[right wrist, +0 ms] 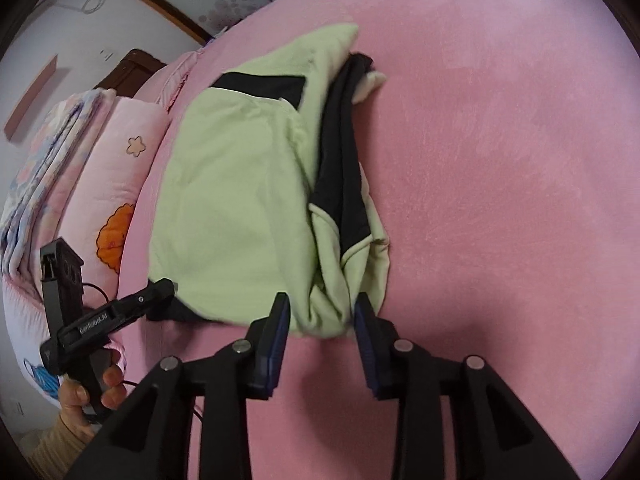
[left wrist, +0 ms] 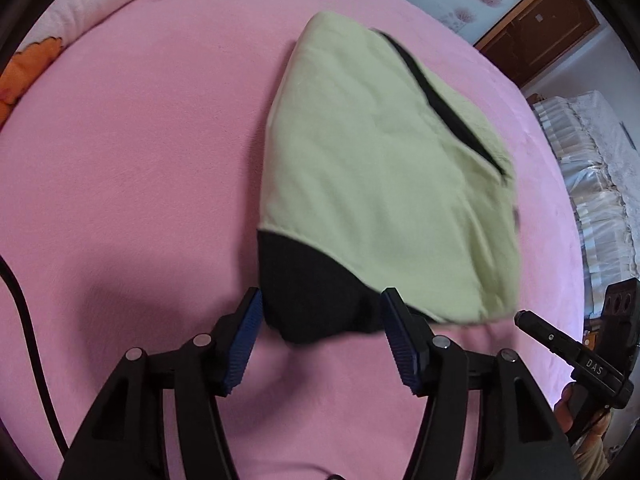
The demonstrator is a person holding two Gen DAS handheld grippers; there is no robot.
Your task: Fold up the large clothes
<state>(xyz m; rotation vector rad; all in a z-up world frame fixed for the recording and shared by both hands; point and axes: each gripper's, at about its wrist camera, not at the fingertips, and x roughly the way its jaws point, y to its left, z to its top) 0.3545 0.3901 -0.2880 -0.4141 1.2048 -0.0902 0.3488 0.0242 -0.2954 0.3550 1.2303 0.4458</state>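
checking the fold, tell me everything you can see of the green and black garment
The garment is pale green soft fabric with black panels and trim, folded into a compact bundle of several layers on the pink bed cover. Its near edge sits bunched between the pads of both grippers: a black corner in the left gripper, green folds in the right gripper. Whether the pads press it is unclear.

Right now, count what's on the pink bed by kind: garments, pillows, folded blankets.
Garments: 1, the green and black garment, folded on the pink sheet
Pillows: 1, the pink pillow
Folded blankets: 1, the folded blanket beside the pillow
Total: 3
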